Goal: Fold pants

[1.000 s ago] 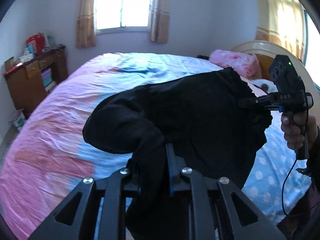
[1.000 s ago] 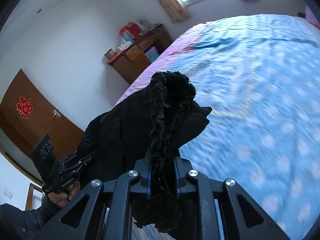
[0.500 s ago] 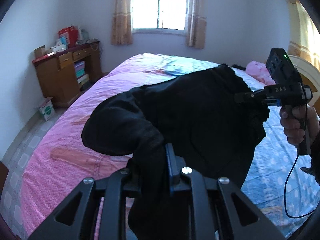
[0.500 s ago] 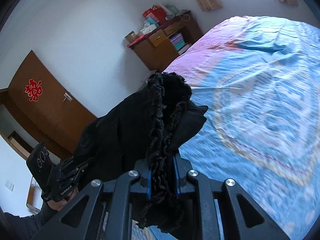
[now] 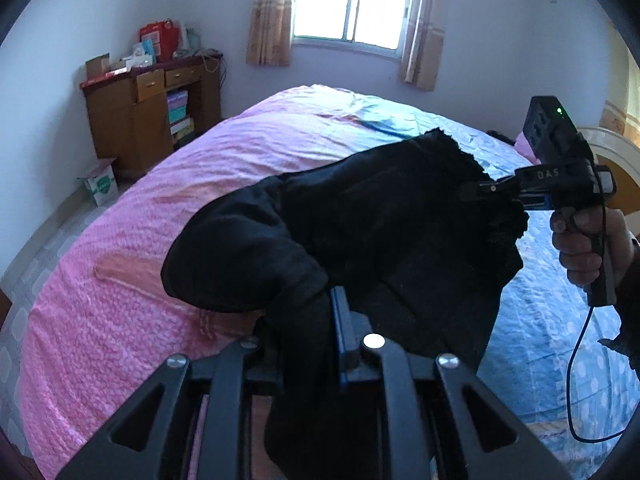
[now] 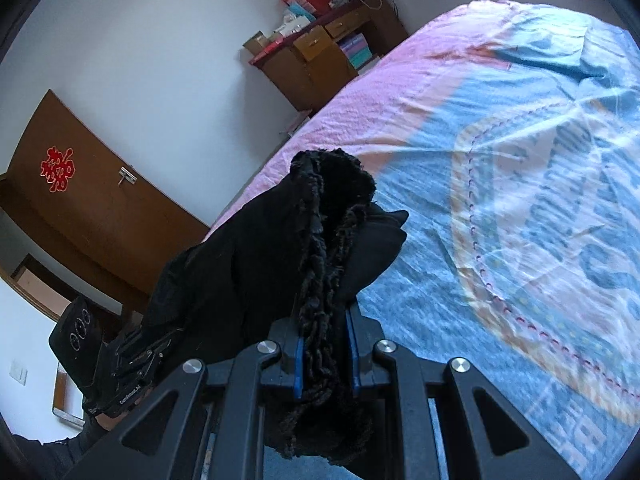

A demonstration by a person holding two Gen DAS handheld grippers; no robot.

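Black pants (image 5: 384, 232) hang in the air above the bed, stretched between my two grippers. My left gripper (image 5: 316, 320) is shut on one bunched end of the cloth. It also shows at the lower left of the right wrist view (image 6: 132, 364). My right gripper (image 6: 324, 320) is shut on the fuzzy-edged end of the pants (image 6: 280, 248). It shows at the right of the left wrist view (image 5: 480, 194), held in a hand. The lower part of the pants is hidden behind the gripper frames.
A bed with a pink and blue cover (image 5: 132, 248) lies under the pants and fills the right wrist view (image 6: 520, 208). A wooden desk with clutter (image 5: 152, 116) stands by the far wall, a small box (image 5: 100, 186) beside it. A brown door (image 6: 80, 208) is at the left.
Both grippers have swung with the pants toward the foot side of the bed; the desk, window and door have shifted further into view. The grips on the cloth are unchanged.
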